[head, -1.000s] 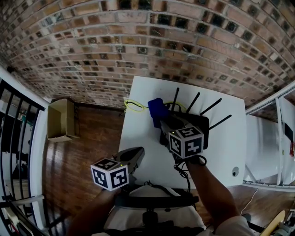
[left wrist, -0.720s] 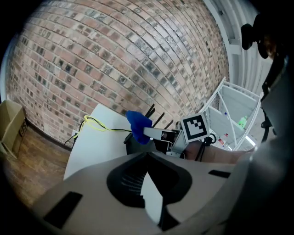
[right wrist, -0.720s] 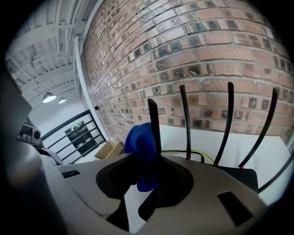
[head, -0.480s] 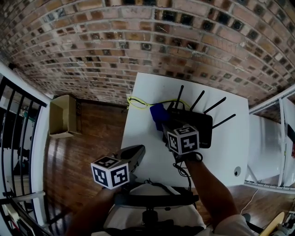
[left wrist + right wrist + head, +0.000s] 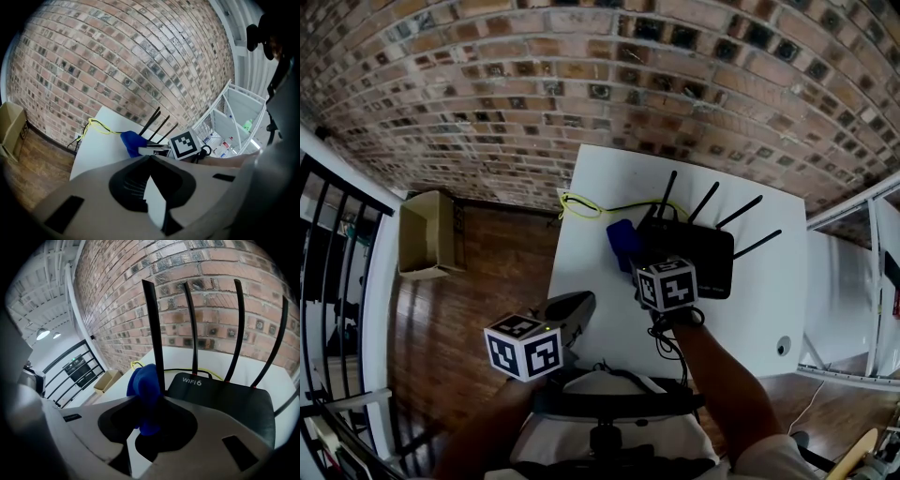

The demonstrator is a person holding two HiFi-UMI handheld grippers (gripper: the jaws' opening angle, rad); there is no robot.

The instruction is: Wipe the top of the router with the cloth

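Observation:
A black router (image 5: 698,258) with several upright antennas sits on the white table (image 5: 591,206), marked WiFi 6 in the right gripper view (image 5: 225,397). My right gripper (image 5: 636,261) is shut on a blue cloth (image 5: 622,241) (image 5: 146,394), which hangs at the router's left front corner. The cloth (image 5: 131,140) also shows in the left gripper view. My left gripper (image 5: 572,305) hovers at the table's near left edge, jaws together, with nothing held.
A yellow cable (image 5: 581,206) loops on the table behind the router. A cardboard box (image 5: 427,234) stands on the wooden floor at left. A brick wall (image 5: 581,84) runs behind. White shelving (image 5: 234,122) stands to the right.
My right gripper and the cloth have drawn back toward me along the router's left side. The view shifted slightly. The left gripper has stayed about where it was.

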